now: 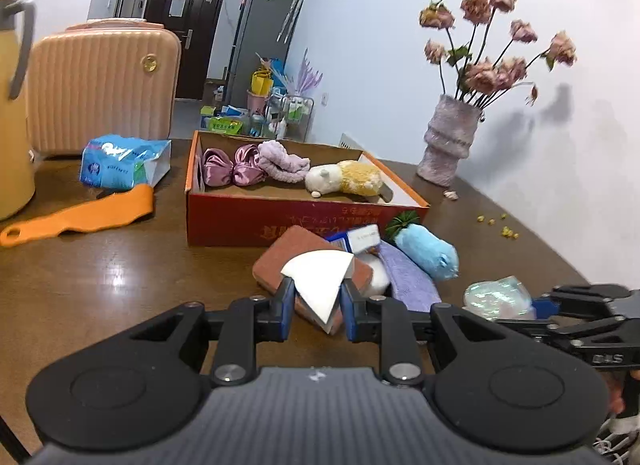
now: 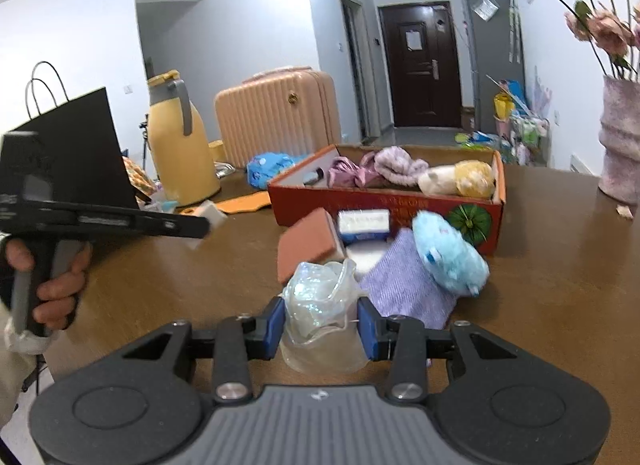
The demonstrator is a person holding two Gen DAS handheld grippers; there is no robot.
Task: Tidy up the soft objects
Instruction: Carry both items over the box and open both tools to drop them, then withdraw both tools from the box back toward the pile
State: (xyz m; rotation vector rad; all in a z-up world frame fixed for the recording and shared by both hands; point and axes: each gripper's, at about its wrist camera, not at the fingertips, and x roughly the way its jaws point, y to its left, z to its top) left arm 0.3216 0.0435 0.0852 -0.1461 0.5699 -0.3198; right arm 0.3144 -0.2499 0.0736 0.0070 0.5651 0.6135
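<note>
Your red box sits mid-table, its gold lettering upside down and unreadable, a yellow plush inside. Just before it lie a blue plush and purple cloth. Your left gripper clamps a white wedge; your right gripper clamps a clear bag.

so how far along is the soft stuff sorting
Done: pink scrunchies, lilac towel and yellow plush sit in the red box. In hand: left gripper holds a white sponge wedge, right gripper an iridescent bag. Left: blue plush, purple cloth, brown sponge.
</note>
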